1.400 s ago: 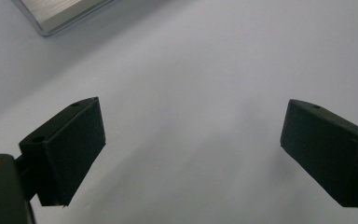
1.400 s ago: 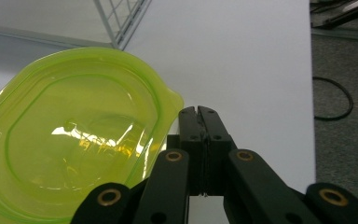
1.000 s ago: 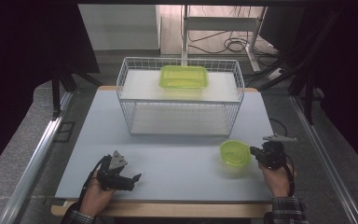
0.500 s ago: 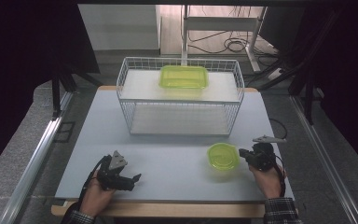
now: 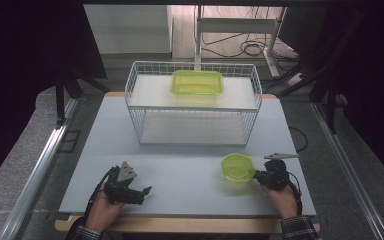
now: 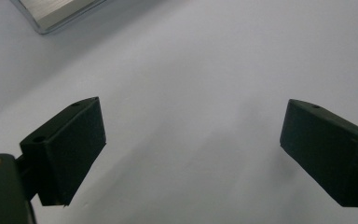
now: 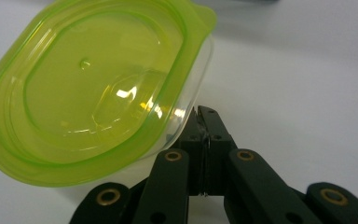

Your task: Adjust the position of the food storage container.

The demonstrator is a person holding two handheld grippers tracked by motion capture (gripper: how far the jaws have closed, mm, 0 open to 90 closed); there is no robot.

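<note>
A small round clear container with a lime-green lid is at the right of the grey table, tilted in the right gripper view. My right gripper is at its right side, jaws pressed together on the thin edge of the container's wall. Near the front left my left gripper rests low over the table. Its jaws stand wide apart with bare tabletop between them.
A white wire basket stands at the back middle of the table, with a larger rectangular lime-green lidded container in it. Metal rails run along both sides of the table. Cables lie on the floor behind.
My right gripper has moved left and a little toward the front edge, carrying the round container with it. The left gripper has stayed put.
</note>
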